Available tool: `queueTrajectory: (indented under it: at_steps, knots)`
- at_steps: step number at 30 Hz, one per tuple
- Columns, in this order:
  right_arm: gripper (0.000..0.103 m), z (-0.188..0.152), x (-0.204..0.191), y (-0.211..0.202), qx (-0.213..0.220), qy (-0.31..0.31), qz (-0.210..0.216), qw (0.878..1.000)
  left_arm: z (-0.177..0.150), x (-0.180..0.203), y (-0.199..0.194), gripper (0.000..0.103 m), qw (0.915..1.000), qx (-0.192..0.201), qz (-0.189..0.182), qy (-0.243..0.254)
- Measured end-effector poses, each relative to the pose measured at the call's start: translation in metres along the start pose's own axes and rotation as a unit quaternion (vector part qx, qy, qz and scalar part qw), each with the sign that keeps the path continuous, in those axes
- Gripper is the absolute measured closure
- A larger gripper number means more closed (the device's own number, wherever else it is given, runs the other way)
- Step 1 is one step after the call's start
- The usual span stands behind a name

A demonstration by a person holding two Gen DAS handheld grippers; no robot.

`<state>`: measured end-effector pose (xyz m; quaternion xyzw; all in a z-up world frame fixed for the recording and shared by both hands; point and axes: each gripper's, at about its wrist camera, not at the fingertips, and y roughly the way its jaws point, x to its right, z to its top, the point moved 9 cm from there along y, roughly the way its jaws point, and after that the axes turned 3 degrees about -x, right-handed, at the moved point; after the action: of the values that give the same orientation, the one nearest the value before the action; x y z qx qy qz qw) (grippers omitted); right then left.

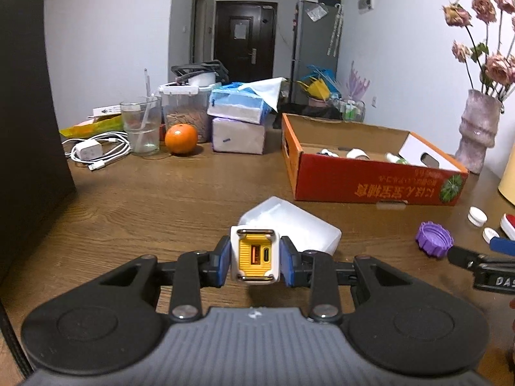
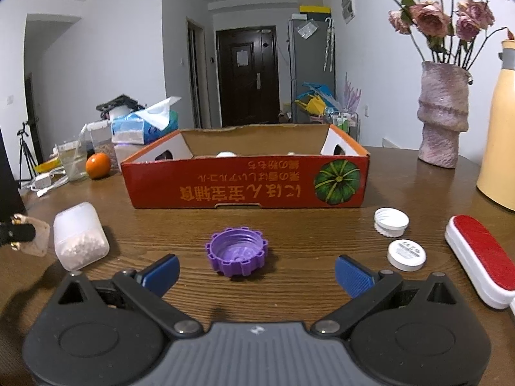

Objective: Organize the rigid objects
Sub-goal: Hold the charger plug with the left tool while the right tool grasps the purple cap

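Left wrist view only: left tool (image 1: 256, 255) w/ blue pads clamped on both sides of a white charger block (image 1: 255, 257), yellow face w/ two ports toward the camera, held just above the counter (image 1: 161, 199). Behind it lies a translucent white container (image 1: 291, 225). Same view shows inside the orange cardboard box (image 1: 363, 180): a few small white items on its floor. Far right edge, part of the right tool's arm, letters "DAS" readable, rest cut off.

Right wrist view only: right tool (image 2: 256, 271) w/ jaws spread wide, nothing between the pads, not touching the purple cap (image 2: 237, 252), which sits open side up just ahead of the fingertips. Right of it: white ribbed cap (image 2: 391, 222), small white round lid (image 2: 406, 254) w/ tiny print incl. what looks like a CE mark, red-and-white lint brush (image 2: 482, 259), cream jug (image 2: 500, 125). Container seen at left here, white granules inside.

Box front wall: yellow Japanese-style lettering, upside down, plus a green pumpkin picture; I can't read the wording. Both views: orange, glass, tissue packs, vase w/ dried roses.
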<state>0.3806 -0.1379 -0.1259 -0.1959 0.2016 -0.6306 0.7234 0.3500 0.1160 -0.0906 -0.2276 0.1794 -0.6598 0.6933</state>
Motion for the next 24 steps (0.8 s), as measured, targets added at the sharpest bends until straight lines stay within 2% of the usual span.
queueTrajectory:
  at_steps: [9,11,15,18,20,21,24]
  knots:
    - [0.009,0.003,-0.004,0.028,-0.04,-0.01,-0.004,0.999,0.004,-0.006,-0.002,0.071,0.9998,0.008,0.014,-0.013]
    - [0.017,0.003,-0.007,0.034,-0.048,-0.012,0.003,0.999,0.004,-0.007,-0.001,0.071,0.9997,0.008,0.016,-0.015]
    - [0.024,0.004,-0.009,0.043,-0.06,-0.01,0.011,0.998,0.005,-0.008,-0.001,0.071,0.9997,0.007,0.018,-0.017]
    - [0.035,0.004,-0.012,0.047,-0.066,-0.01,0.017,0.998,0.004,-0.007,0.0,0.071,0.9997,0.006,0.018,-0.018]
    - [0.054,0.005,-0.014,0.05,-0.07,-0.014,0.019,0.997,0.004,-0.007,0.0,0.071,0.9997,0.006,0.018,-0.018]
    - [0.058,0.006,-0.014,0.05,-0.067,-0.016,0.017,0.997,0.004,-0.006,0.0,0.071,0.9997,0.005,0.018,-0.018]
    - [0.058,0.007,-0.015,0.049,-0.063,-0.018,0.017,0.998,0.004,-0.003,0.001,0.071,0.9997,0.005,0.017,-0.018]
